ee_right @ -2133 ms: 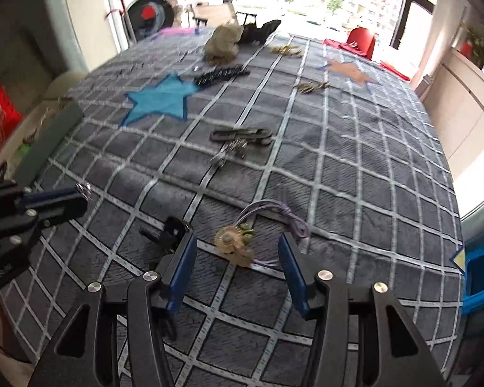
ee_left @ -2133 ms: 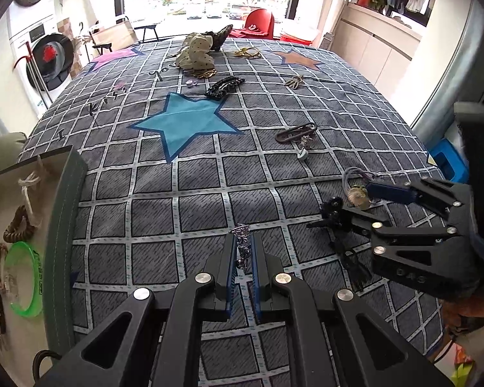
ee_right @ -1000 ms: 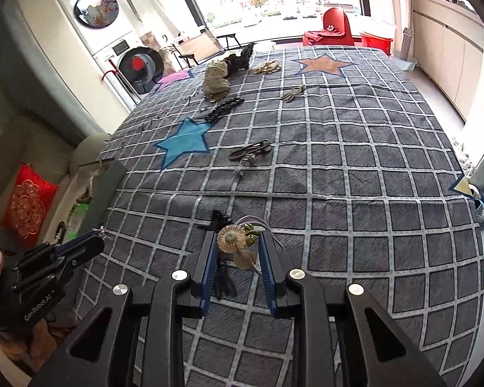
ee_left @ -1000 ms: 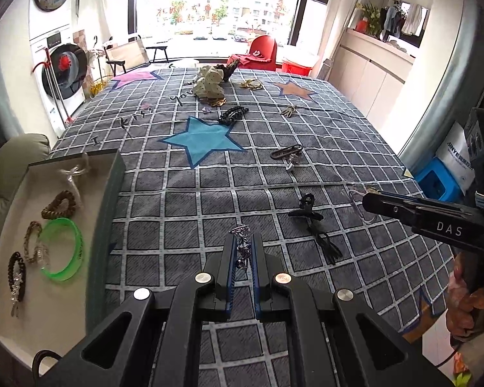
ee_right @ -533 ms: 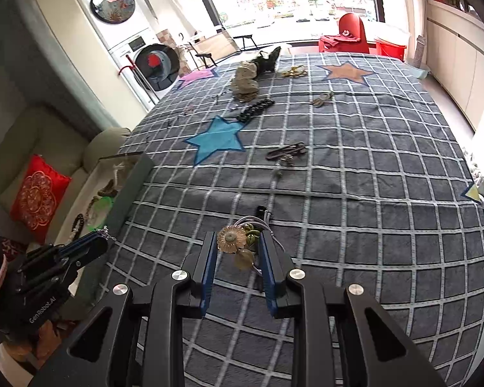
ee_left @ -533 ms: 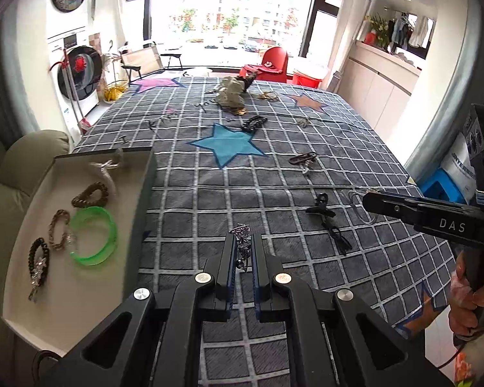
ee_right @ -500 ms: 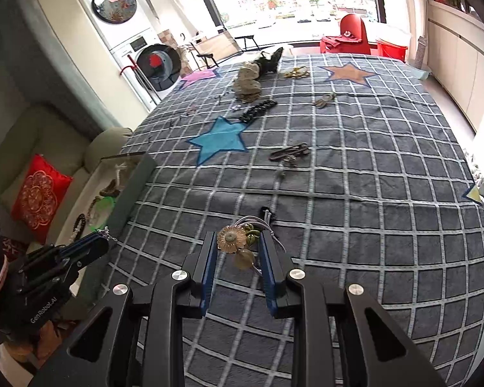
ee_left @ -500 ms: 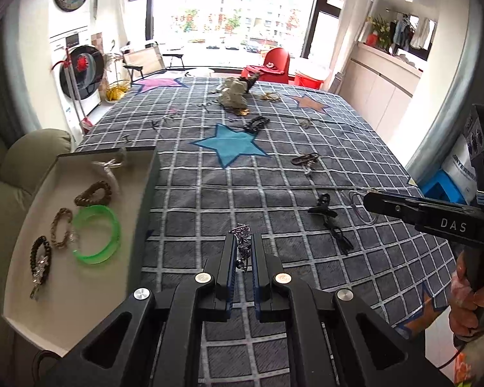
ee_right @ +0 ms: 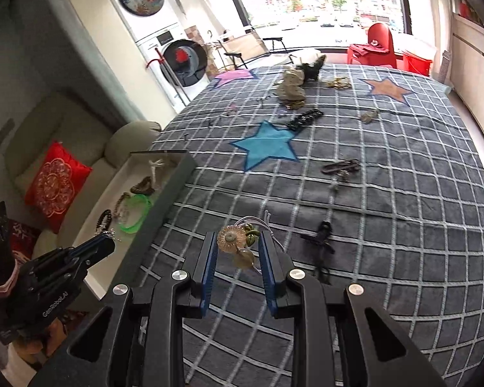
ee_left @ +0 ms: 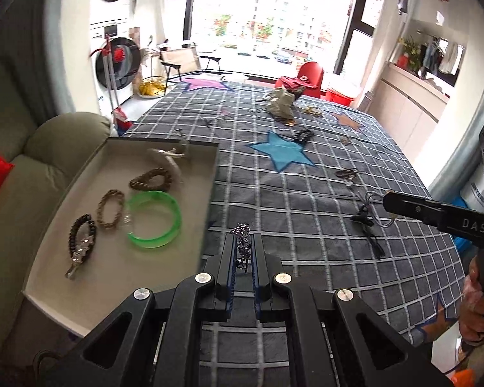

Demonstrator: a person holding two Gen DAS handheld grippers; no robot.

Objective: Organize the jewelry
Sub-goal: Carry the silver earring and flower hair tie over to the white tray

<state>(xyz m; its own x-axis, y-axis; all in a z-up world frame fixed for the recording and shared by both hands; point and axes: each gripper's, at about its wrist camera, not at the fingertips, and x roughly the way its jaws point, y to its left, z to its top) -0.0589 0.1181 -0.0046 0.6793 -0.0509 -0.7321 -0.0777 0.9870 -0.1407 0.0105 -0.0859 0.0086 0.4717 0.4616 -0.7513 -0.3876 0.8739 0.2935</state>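
Observation:
My left gripper [ee_left: 242, 247] is shut on a small silver ornament [ee_left: 242, 242], held in the air above the bed beside the tray's right wall. The open tray [ee_left: 42, 258] lies at the left with a green bangle [ee_left: 154, 219] and several bead bracelets [ee_left: 111, 209] in it. My right gripper [ee_right: 237, 248] is shut on a flower pendant on a thin cord [ee_right: 230, 239], lifted over the checked bedspread [ee_right: 387, 193]. In the right wrist view the left gripper [ee_right: 111, 237] hangs by the tray's near corner. In the left wrist view the right gripper [ee_left: 385, 198] enters from the right.
A black tassel piece [ee_right: 321, 242], a dark clip [ee_right: 340, 166], a black bead string [ee_right: 305, 117] and a crumpled pouch [ee_right: 290, 87] lie on the bedspread. A sofa with a red cushion [ee_right: 55, 185] stands left of the tray. A hand [ee_left: 477, 306] holds the right gripper.
Both grippers have moved left toward the tray with their pieces held. The tray has grown larger in the left wrist view, and the tassel piece has fallen behind to the right.

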